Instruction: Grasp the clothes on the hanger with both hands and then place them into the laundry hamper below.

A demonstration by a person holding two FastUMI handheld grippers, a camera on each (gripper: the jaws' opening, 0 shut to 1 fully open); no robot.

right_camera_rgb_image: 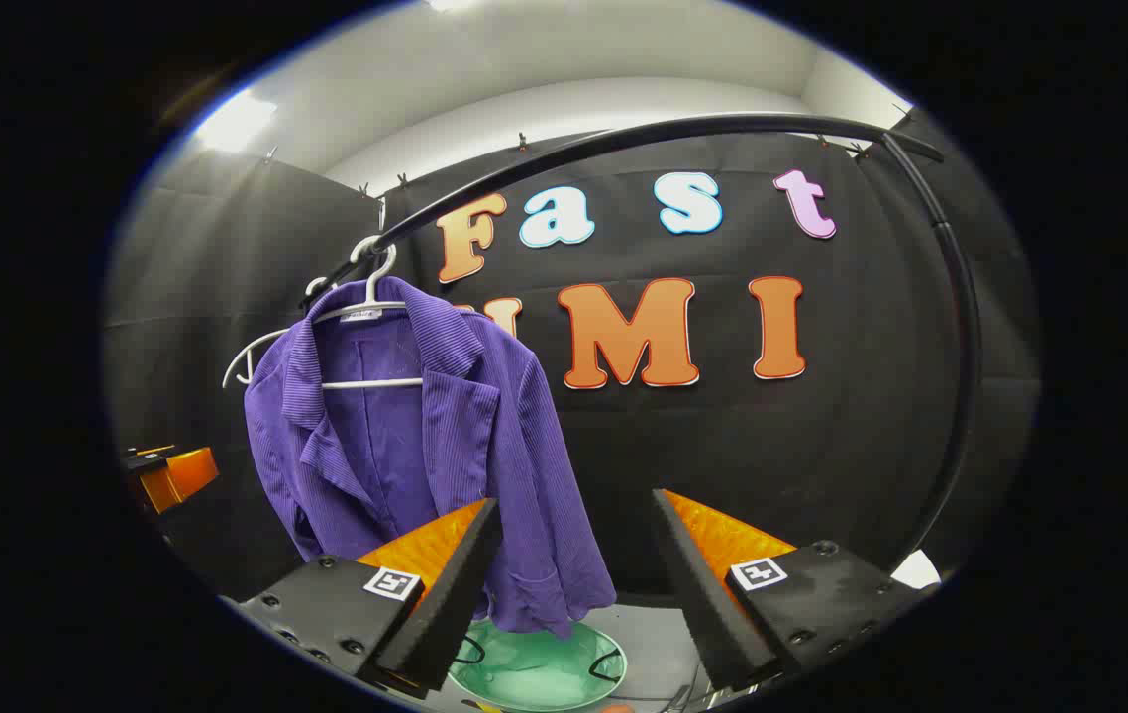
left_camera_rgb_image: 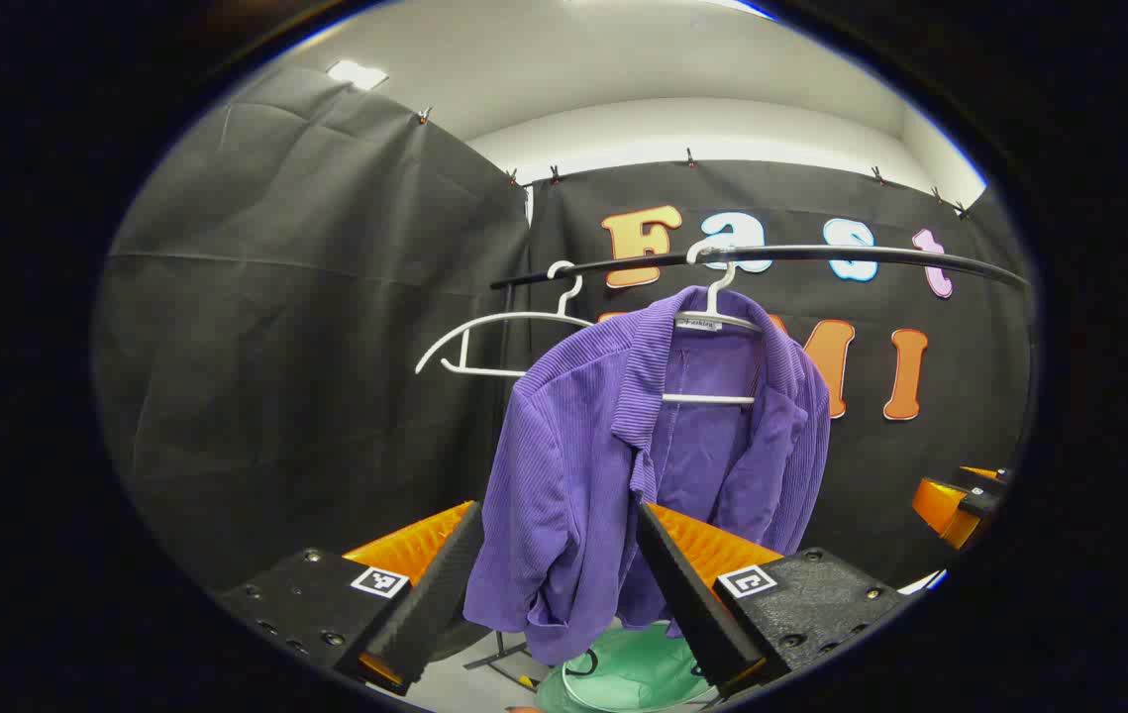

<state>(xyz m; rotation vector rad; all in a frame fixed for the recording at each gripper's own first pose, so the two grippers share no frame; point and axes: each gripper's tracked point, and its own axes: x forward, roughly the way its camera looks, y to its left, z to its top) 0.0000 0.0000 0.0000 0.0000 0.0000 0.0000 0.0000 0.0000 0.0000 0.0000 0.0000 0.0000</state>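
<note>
- Left gripper view, bottom of the frame: the left hand-held gripper [left_camera_rgb_image: 552, 584] has its fingers spread wide with nothing between them. The purple jacket's lower hem shows in the gap, but farther off, not touched.
- Right gripper view, bottom of the frame: the right hand-held gripper [right_camera_rgb_image: 573, 584] is just as wide open and empty too. The jacket's hem hangs over toward its left finger, again behind it.
- Low center in both views sits the green laundry hamper [right_camera_rgb_image: 536, 668], round, on the floor right below the jacket.
- Mid frame: the purple jacket [left_camera_rgb_image: 623, 465] is a ribbed thing with a collar, hanging open-fronted on a white hanger [left_camera_rgb_image: 717, 317].
- That hanger hooks over a black rail [left_camera_rgb_image: 821, 255] across the upper frame. A second white hanger [left_camera_rgb_image: 494, 342], bare, hangs just left of it in the left gripper view.
- At the right edge of the left gripper view, the other gripper pokes in, well apart from the jacket.
</note>
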